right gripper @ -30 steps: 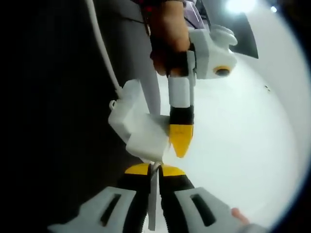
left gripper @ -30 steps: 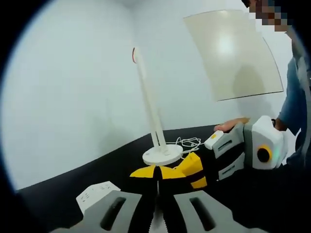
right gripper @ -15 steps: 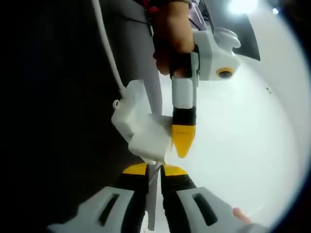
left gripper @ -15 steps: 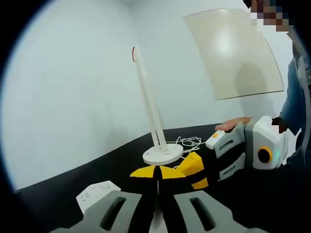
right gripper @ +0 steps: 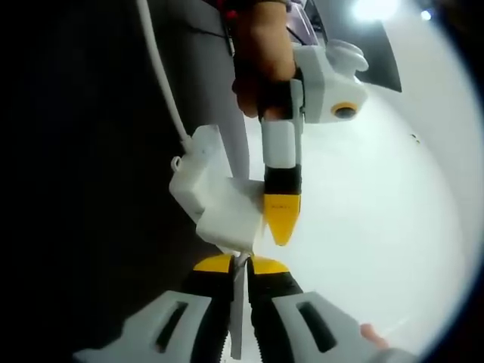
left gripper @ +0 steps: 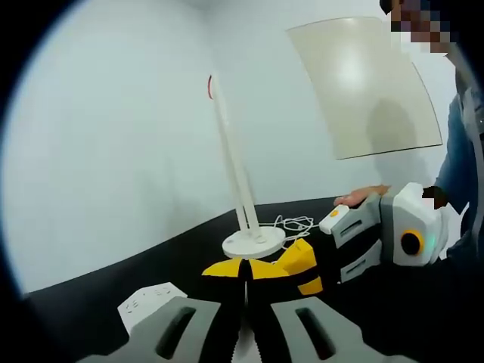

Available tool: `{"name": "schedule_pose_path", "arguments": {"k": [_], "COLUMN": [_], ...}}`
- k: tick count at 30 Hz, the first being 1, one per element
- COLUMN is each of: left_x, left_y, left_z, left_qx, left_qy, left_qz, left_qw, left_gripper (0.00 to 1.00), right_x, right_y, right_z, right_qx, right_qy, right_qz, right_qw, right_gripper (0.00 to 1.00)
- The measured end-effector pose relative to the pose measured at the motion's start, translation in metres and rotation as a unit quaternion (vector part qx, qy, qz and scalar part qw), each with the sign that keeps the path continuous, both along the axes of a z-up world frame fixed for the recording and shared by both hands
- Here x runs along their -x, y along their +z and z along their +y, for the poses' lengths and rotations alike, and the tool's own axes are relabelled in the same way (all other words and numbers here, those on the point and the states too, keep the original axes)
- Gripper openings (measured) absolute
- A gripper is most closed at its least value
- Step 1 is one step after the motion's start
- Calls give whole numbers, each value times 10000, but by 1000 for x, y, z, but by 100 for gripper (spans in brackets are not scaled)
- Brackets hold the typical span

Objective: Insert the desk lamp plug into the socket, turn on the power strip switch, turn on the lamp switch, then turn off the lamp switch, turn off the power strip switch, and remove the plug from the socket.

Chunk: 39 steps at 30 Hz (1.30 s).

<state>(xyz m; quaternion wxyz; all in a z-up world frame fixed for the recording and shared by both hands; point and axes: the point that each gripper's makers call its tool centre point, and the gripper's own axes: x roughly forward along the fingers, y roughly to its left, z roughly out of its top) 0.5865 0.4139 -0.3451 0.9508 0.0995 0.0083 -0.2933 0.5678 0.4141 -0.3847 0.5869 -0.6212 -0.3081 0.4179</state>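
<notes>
The black table (left gripper: 151,261) runs up to a white wall (left gripper: 113,136), and its far edge meets that wall in a slanting line in the left gripper view. A pale panel (left gripper: 363,83) hangs on the wall above the table's far right part. A person's sleeve (left gripper: 463,159) stands at the right side.

The desk lamp (left gripper: 240,189) stands on its round base near the far edge, its thin stem rising free against the wall with open room on both sides. Behind the base, a loose white cord (left gripper: 296,224) lies coiled by the far edge. The power strip (left gripper: 151,299) rests close to the near left part of the table, apart from the lamp base, with bare black surface between them.

The left gripper (left gripper: 246,268) has its yellow-tipped jaws pressed together with nothing between them. The right gripper (left gripper: 306,268) comes in from the right, a hand (left gripper: 361,195) on top of it, its tips just beside the left one's.

In the right gripper view, the right gripper (right gripper: 240,266) is closed narrowly; whether it pinches the white plug (right gripper: 215,200) just above its tips I cannot tell. The plug's cable (right gripper: 159,72) leads off upward. The left gripper (right gripper: 281,219) hangs point-down, touching the plug's side.

Against half a second ago, the plug and left gripper sit slightly lower and leftward here; the left gripper view barely differs.
</notes>
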Motion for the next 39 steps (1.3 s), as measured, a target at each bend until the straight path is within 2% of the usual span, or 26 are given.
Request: {"name": "schedule_pose_path", "arguments": {"k": [1, 3, 4, 7, 10, 13, 16, 21, 25, 27, 28, 29, 30, 31, 32, 33, 35, 38, 39], "left_x": [0, -3, -4, -2, -3, -1, -1, -2, 6, 7, 6, 8, 9, 14, 17, 17, 23, 24, 26], "left_y": [0, -3, -3, -6, -7, -6, -8, -9, -14, -17, -20, -22, -31, -49, -60, -65, -63, -55, -52], "left_z": [0, 1, 0, -8, -5, -4, -2, 1, -6, -6, -3, -2, 3, 11, 15, 13, 7, 5, 6], "left_qx": [-15, -400, -472, -445, -436, -124, -253, -395, -800, -1075, -1266, -1454, -1613, -1905, -2111, -2223, -1978, -1421, -1399], "left_qy": [5, 96, 106, 66, 52, -62, -132, -9, -174, -261, -196, -171, -16, 132, 135, -13, -141, -101, -79], "left_qz": [-3, 61, 94, 212, 115, 219, 287, 373, 538, 575, 601, 652, 934, 1431, 1625, 1555, 1361, 1316, 1246], "left_qw": [10000, 9991, 9988, 9988, 9990, 9997, 9992, 9985, 9952, 9922, 9899, 9871, 9825, 9711, 9638, 9625, 9706, 9810, 9823], "left_gripper": [0, 0, 0, 0, 2, 6, 10, 20, 25, 33, 39, 49, 58, 65, 67, 68, 76, 77, 76], "right_x": [0, -1, -2, -3, -4, -4, -4, -5, -5, -6, -7, -7, -8, -9, -8, -8, -8, -7, -7], "right_y": [0, 0, -1, -1, -2, -2, -3, -3, -3, -3, -4, -4, -4, -4, -4, -4, -4, -4, -4], "right_z": [0, 1, 0, 1, 2, 3, 4, 5, 6, 6, 7, 8, 9, 9, 9, 9, 8, 7, 7], "right_qx": [-12, -43, -41, -39, -35, -48, -47, -70, -57, -60, -64, -62, -64, -62, -63, -62, -66, -78, -74], "right_qy": [4, 15, 3, -6, -16, -9, -15, 2, -17, -16, -14, -11, -10, -13, -13, -12, -6, 6, 3], "right_qz": [13, 85, 114, 71, 85, 105, 97, 150, 133, 133, 138, 141, 144, 140, 135, 134, 140, 163, 157], "right_qw": [10000, 10000, 9999, 10000, 10000, 9999, 9999, 9999, 9999, 9999, 9999, 9999, 9999, 9999, 9999, 9999, 9999, 9998, 9998], "right_gripper": [9, 9, 9, 9, 9, 9, 9, 9, 9, 9, 9, 9, 9, 9, 9, 9, 9, 9, 9]}}
